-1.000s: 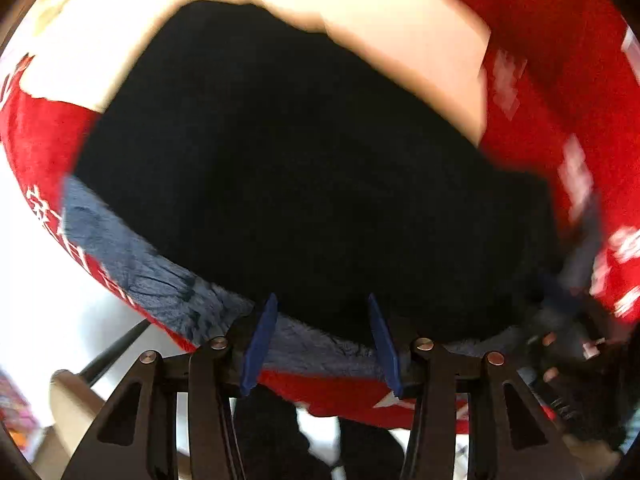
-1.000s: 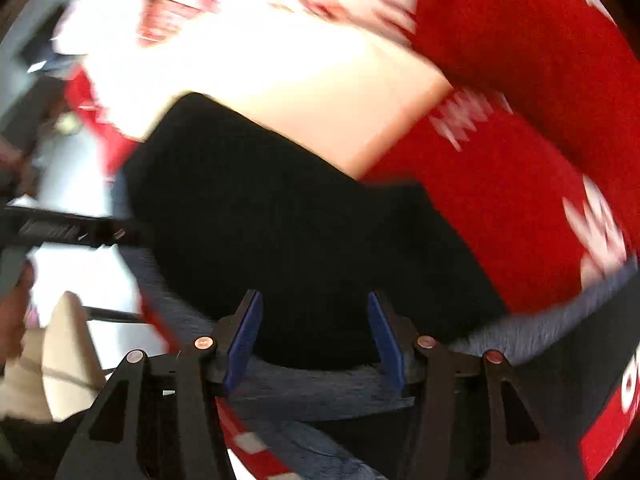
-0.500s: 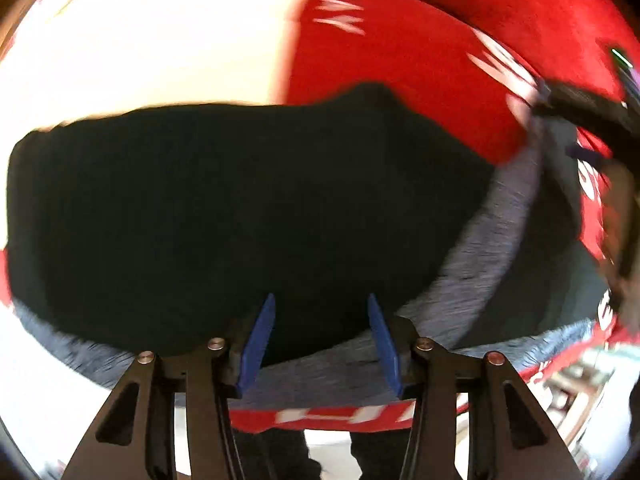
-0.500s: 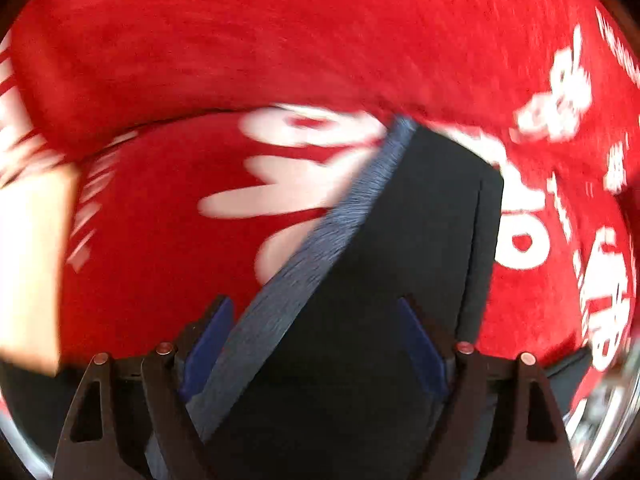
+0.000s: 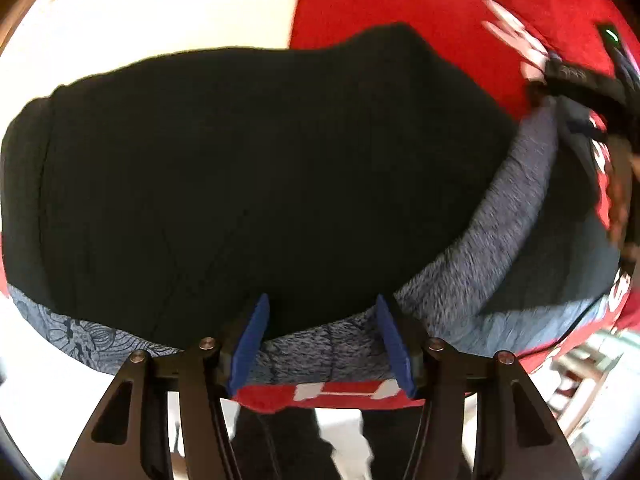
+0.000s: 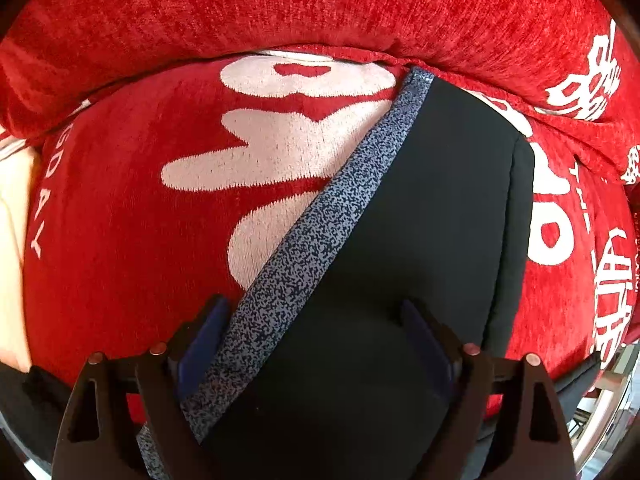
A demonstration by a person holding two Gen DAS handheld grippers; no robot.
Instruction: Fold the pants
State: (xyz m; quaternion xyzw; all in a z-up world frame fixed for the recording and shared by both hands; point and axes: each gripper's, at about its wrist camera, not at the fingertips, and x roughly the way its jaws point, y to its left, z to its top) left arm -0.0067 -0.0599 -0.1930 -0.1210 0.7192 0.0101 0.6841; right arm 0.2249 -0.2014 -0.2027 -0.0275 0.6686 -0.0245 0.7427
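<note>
On the red chenille blanket with white lettering (image 6: 120, 240) lie the black pants with a speckled grey-blue waistband (image 5: 260, 168), spread wide ahead of the left claw (image 5: 322, 340), whose blue fingers stand spread over the waistband edge. The right claw (image 6: 316, 344) is spread too, straddling a folded pants section and its waistband strip.

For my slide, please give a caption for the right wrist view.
Open right gripper over black pants with speckled blue-grey waistband on red printed blanket.
</note>
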